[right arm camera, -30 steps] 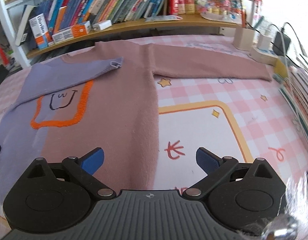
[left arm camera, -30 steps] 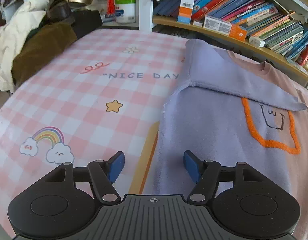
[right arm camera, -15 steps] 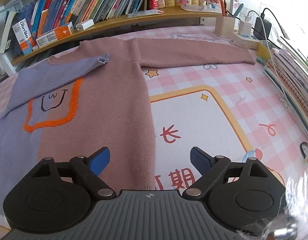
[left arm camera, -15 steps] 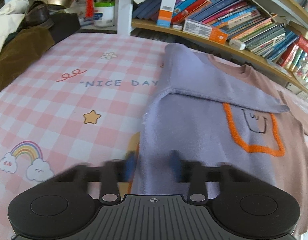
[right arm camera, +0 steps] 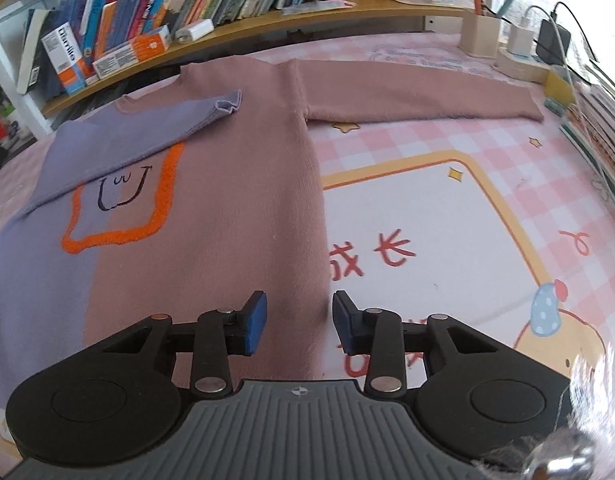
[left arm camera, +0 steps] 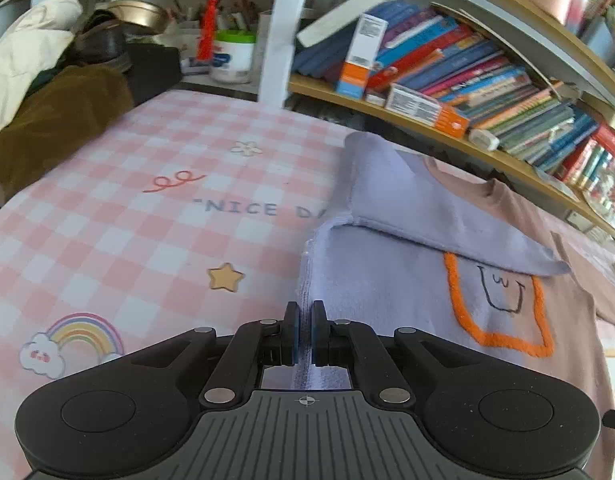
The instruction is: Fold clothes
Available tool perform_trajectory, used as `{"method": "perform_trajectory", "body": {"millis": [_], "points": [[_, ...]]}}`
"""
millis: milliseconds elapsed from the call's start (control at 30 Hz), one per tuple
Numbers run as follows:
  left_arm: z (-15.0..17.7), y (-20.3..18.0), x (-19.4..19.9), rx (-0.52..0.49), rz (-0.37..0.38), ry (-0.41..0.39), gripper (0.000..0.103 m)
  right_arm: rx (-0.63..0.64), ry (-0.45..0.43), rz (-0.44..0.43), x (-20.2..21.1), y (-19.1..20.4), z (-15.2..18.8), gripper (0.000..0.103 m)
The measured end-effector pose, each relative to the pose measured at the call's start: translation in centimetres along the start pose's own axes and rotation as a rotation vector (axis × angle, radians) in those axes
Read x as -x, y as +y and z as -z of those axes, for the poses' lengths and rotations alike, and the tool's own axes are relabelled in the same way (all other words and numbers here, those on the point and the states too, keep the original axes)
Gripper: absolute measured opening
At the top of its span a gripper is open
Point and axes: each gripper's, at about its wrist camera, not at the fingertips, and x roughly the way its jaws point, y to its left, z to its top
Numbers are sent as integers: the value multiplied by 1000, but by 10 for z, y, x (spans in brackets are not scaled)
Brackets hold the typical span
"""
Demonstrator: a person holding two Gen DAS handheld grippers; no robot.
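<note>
Left wrist view
Sweater: our sweater (left arm camera: 387,292) lies flat on the checked cloth (left arm camera: 147,220), lilac sleeve (left arm camera: 427,216) already folded across the chest.
Left gripper: our left gripper (left arm camera: 305,332) sits low at the lilac side edge, fingers pinched together on that edge near the hem.
Risk: we've only got a thin bite of knit, so it could slip out if we lift fast, or we grab just the top layer and the fold goes crooked.

Right wrist view
Sweater: pink half (right arm camera: 235,200) is flat, pink sleeve (right arm camera: 419,96) stretched straight out to the side.
Right gripper: our right gripper (right arm camera: 299,320) hovers low over the pink side edge near the hem, fingers apart, nothing between them.
Risk: if we close off-centre we miss the edge, and the two sides come up uneven and drag the lilac sleeve loose.
</note>
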Motion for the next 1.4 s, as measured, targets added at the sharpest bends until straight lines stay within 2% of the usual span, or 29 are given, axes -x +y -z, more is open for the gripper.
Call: {"method": "perform_trajectory", "body": {"millis": [333, 367, 400, 433, 500, 567, 667, 767, 800, 833, 900, 1067, 1400], "points": [[2, 10, -1, 12, -14, 22, 4, 9, 8, -16, -1, 8, -2, 35], [3, 11, -1, 14, -13, 27, 4, 13, -4, -14, 0, 9, -3, 38], [4, 11, -1, 17, -13, 29, 4, 17, -13, -18, 1, 10, -4, 52], [4, 11, -1, 19, -13, 31, 4, 22, -22, -21, 2, 10, -5, 61], [5, 11, -1, 23, -13, 32, 4, 30, -40, -27, 5, 12, -7, 61], [6, 11, -1, 25, -12, 33, 4, 47, -19, -35, 2, 14, -6, 60], [8, 11, 0, 28, -12, 36, 4, 65, 28, -20, -5, 15, -3, 55], [9, 11, -1, 31, -12, 41, 4, 72, 45, -10, -8, 15, -1, 43], [9, 11, -2, 32, -13, 42, 4, 81, 44, -11, -8, 16, -1, 38], [9, 11, -2, 33, -14, 42, 4, 88, 43, -18, -8, 17, -1, 25], [8, 12, -3, 39, -16, 42, 4, 106, 45, -45, -10, 19, -1, 14], [5, 16, -5, 58, -27, 31, 4, 140, 31, -79, -16, 24, -7, 12], [3, 21, -11, 56, -29, 37, 4, 181, 5, -75, -20, 33, -9, 12]]}}
